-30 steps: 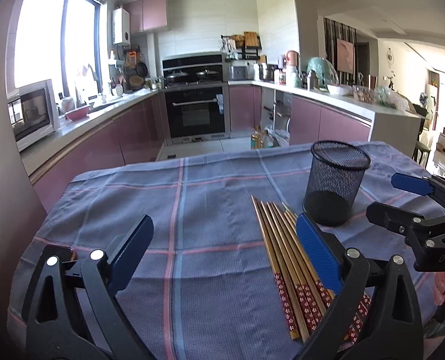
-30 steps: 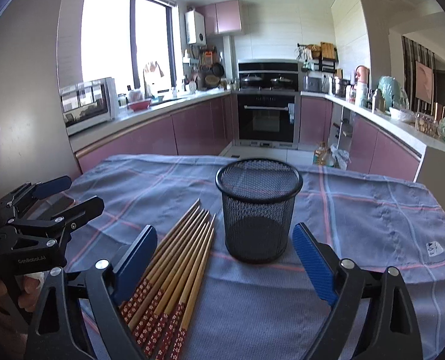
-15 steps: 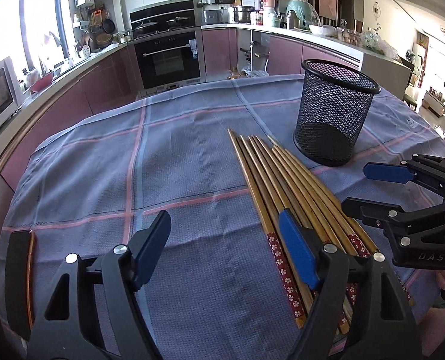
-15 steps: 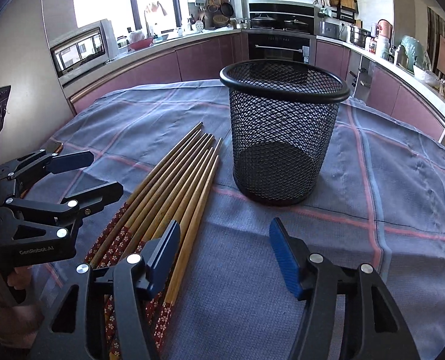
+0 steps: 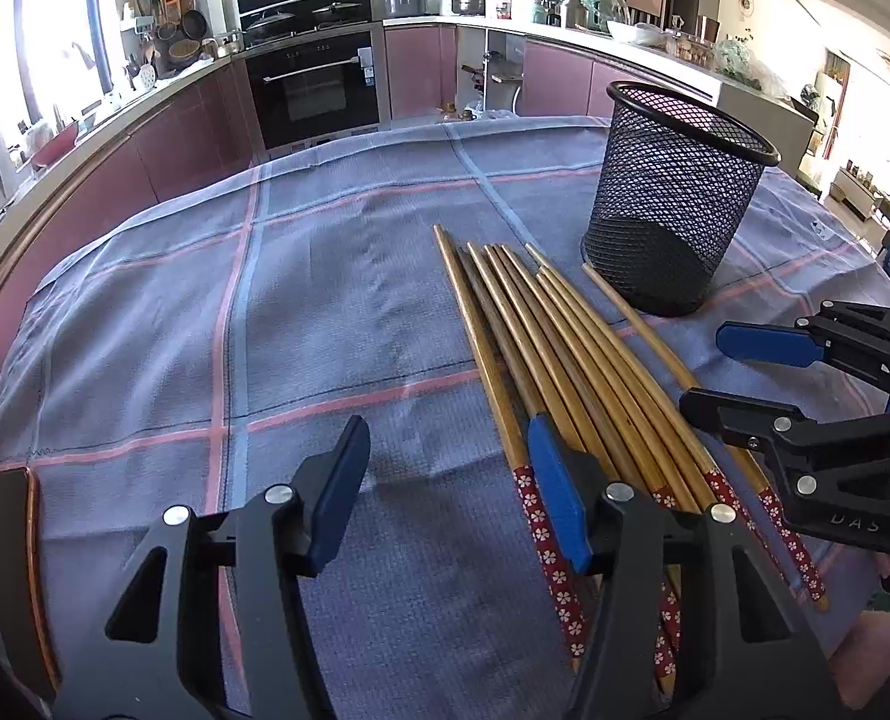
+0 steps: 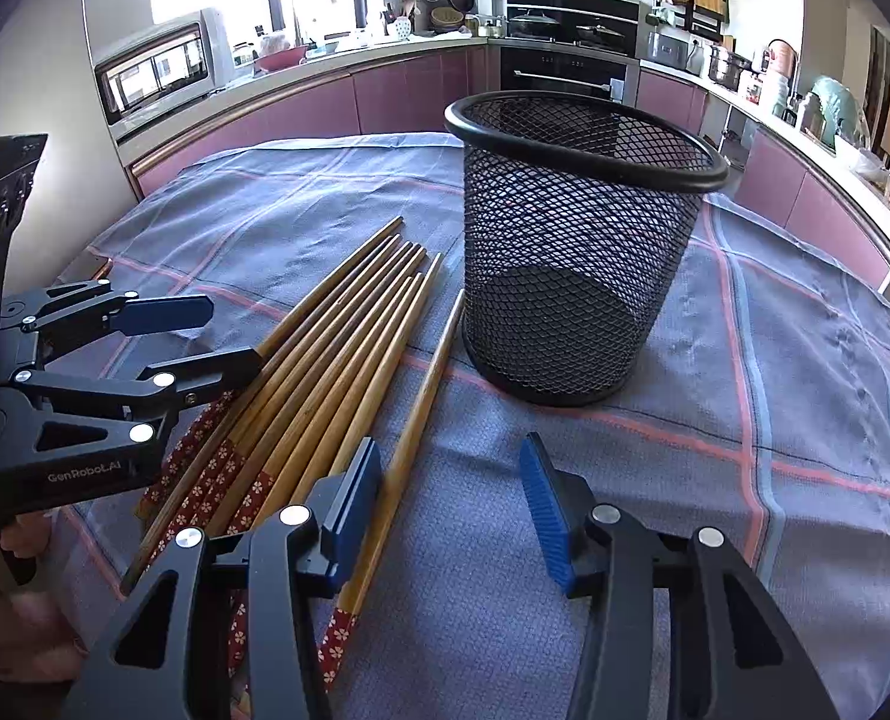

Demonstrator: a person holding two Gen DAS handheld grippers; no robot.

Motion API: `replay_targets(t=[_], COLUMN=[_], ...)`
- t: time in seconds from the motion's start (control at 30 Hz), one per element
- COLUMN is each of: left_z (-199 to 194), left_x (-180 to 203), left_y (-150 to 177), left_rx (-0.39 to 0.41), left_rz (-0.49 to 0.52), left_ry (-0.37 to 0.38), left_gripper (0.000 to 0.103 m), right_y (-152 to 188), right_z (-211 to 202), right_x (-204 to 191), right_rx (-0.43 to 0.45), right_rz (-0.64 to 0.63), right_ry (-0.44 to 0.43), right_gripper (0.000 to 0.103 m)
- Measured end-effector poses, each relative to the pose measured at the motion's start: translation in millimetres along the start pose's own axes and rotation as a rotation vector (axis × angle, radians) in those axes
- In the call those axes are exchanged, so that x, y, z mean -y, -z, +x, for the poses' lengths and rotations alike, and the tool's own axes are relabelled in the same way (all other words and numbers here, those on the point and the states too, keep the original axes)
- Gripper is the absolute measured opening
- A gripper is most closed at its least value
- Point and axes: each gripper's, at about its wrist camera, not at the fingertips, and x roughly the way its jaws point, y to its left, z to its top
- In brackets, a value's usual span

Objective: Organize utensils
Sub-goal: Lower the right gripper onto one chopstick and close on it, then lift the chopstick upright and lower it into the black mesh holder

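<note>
A bundle of wooden chopsticks (image 5: 571,354) with red flowered handle ends lay fanned on a blue-grey checked tablecloth (image 5: 325,312), running from the centre of the left wrist view down toward its lower right. A black mesh cup (image 5: 676,204) stood upright in the upper right of that view, just beyond the chopstick tips, with the outermost chopstick's tip close to its base. The left gripper (image 5: 451,480) filled the bottom of its own view; its jaws had just been closing but stood apart, with only bare cloth between the blue pads, the right-hand pad sitting over the leftmost chopstick handles. In the right wrist view the chopsticks (image 6: 337,360) ran from the centre down to the lower left, and the mesh cup (image 6: 577,252) stood upright at centre, empty as far as could be seen. The right gripper (image 6: 451,498) was at the bottom of its view; its jaws too had just been closing yet remained spread, holding nothing, the left-hand pad just beside one chopstick lying apart from the bundle. A kitchen counter (image 6: 325,54) with maroon cabinets curved across the background.
</note>
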Motion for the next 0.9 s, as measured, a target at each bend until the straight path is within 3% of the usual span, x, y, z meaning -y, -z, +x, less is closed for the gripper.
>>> replay_targets(t=[0.37, 0.53, 0.9], left_z=[25.3, 29.4, -1.8], left_x=[-2.1, 1.4, -7.7], left_y=[-28.4, -33.2, -31.5], left_rx=[-0.035, -0.036, 0.033], left_rz=[-0.017, -0.039, -0.113], left_ry=[0.027, 0.053, 0.125], left_gripper=[0.031, 0.011, 0.008], right_y=[-10.2, -10.6, -8.0], right_z=[8.3, 8.1, -17.2], right_x=[-3.0, -0.6, 8.1], right_rx=[-0.006, -0.001, 0.063], right_rz=[-0.011, 0.012, 0.052], right_ry=[-0.028, -0.055, -0.12], right_gripper=[0.03, 0.008, 0.005])
